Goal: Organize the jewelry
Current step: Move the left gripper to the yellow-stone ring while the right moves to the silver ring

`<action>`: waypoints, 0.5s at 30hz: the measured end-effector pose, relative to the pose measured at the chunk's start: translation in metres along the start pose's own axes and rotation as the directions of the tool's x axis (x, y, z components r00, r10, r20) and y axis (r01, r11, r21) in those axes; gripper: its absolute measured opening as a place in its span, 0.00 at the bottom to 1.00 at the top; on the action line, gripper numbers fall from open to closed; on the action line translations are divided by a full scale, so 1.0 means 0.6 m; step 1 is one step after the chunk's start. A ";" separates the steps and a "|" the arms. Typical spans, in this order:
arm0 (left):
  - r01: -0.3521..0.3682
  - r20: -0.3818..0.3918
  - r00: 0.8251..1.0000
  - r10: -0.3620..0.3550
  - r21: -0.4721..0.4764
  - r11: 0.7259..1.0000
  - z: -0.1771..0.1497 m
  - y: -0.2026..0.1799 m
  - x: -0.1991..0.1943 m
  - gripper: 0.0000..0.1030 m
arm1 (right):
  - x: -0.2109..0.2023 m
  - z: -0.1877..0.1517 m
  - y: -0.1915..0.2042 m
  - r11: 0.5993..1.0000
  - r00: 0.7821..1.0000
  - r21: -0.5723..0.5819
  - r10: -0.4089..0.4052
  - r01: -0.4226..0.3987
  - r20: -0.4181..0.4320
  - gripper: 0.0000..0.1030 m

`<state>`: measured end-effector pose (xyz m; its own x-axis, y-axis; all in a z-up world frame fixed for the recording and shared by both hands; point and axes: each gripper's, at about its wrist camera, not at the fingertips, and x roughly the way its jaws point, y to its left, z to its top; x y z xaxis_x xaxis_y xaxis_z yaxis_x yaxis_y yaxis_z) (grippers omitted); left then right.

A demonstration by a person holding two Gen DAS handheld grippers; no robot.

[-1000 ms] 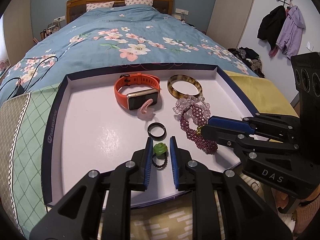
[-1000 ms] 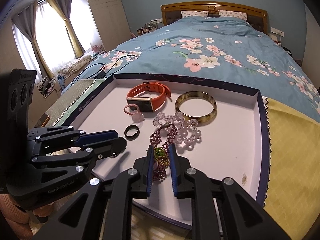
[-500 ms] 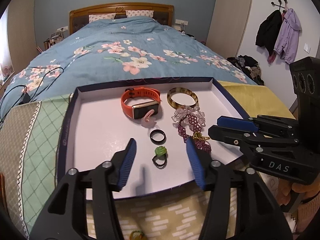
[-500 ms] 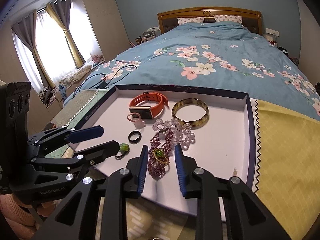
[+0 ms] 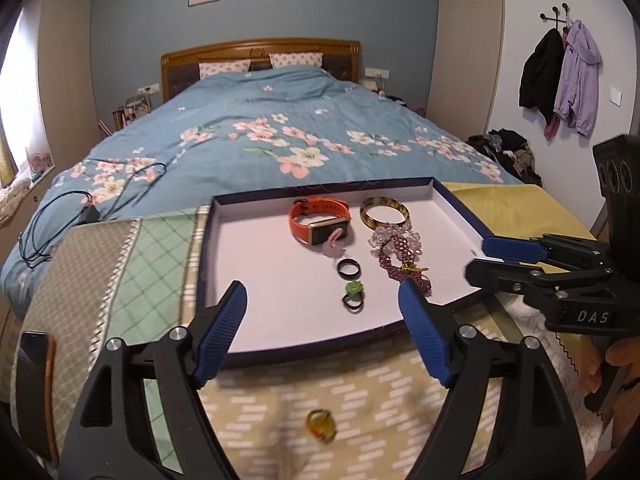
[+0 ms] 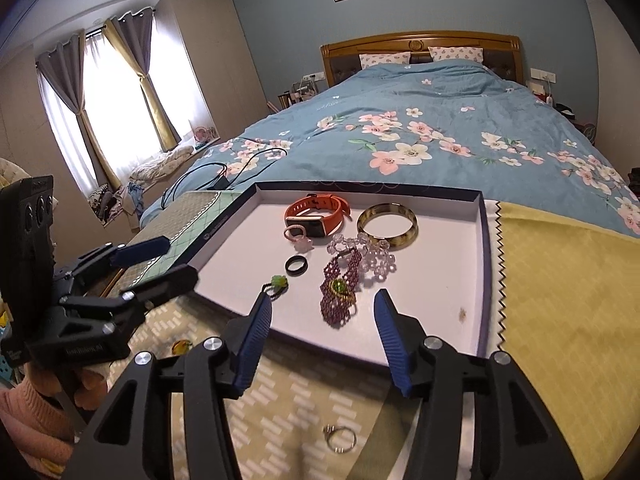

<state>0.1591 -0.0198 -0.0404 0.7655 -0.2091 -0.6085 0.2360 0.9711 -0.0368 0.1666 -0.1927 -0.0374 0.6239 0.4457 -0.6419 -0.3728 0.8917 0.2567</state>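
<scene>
nearest the left wrist camera, the left gripper (image 5: 322, 306) hangs over the near edge of the tray (image 5: 224, 256), its jaws opening wide with nothing between them; the green ring (image 5: 353, 295) lies free on the tray floor just inside that edge, ahead of the gap. the right gripper (image 6: 323, 312) also stands over the near edge, jaws opening and empty, and the purple beaded bracelet (image 6: 339, 294) rests flat in front of its blue fingers (image 6: 394, 340). both pieces look set down, so the claws part to let go cleanly. two pieces lie outside the tray on the patterned cloth (image 6: 288, 392), near the person: a yellow ring (image 5: 320, 425) and a silver ring (image 6: 340, 438), probably the next to collect. further in, toward the tray's middle, sits a black ring (image 5: 349, 269). toward the far edge lie the clear bead bracelet (image 6: 370, 256), pink ring (image 6: 298, 236), orange watch (image 5: 318, 222) and amber bangle (image 6: 387, 226), ranked by kind, it seems.
</scene>
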 end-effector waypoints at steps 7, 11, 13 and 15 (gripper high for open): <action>-0.004 -0.013 1.000 0.004 -0.002 1.000 -0.043 0.024 -0.041 0.76 | -0.027 -0.042 0.003 1.000 0.999 -0.015 -0.028 0.028 -0.021 0.61; -0.002 -0.077 0.997 0.001 -0.003 1.000 -0.080 0.032 -0.036 0.74 | -0.020 -0.073 0.001 0.998 0.995 -0.020 -0.058 0.056 -0.077 0.61; 0.017 -0.114 0.993 -0.019 -0.019 1.000 -0.091 0.036 -0.032 0.72 | -0.016 -0.087 -0.003 0.998 0.993 -0.014 -0.063 0.062 -0.103 0.61; 0.027 -0.114 0.993 -0.030 -0.029 0.999 -0.092 0.040 -0.031 0.71 | -0.014 -0.093 -0.006 0.998 0.991 -0.004 -0.064 0.064 -0.118 0.61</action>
<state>0.1175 0.0138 -0.0738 0.6846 -0.2236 -0.6938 0.2392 0.9680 -0.0759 0.1246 -0.2042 -0.0734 0.5613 0.3754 -0.7375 -0.3352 0.9179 0.2122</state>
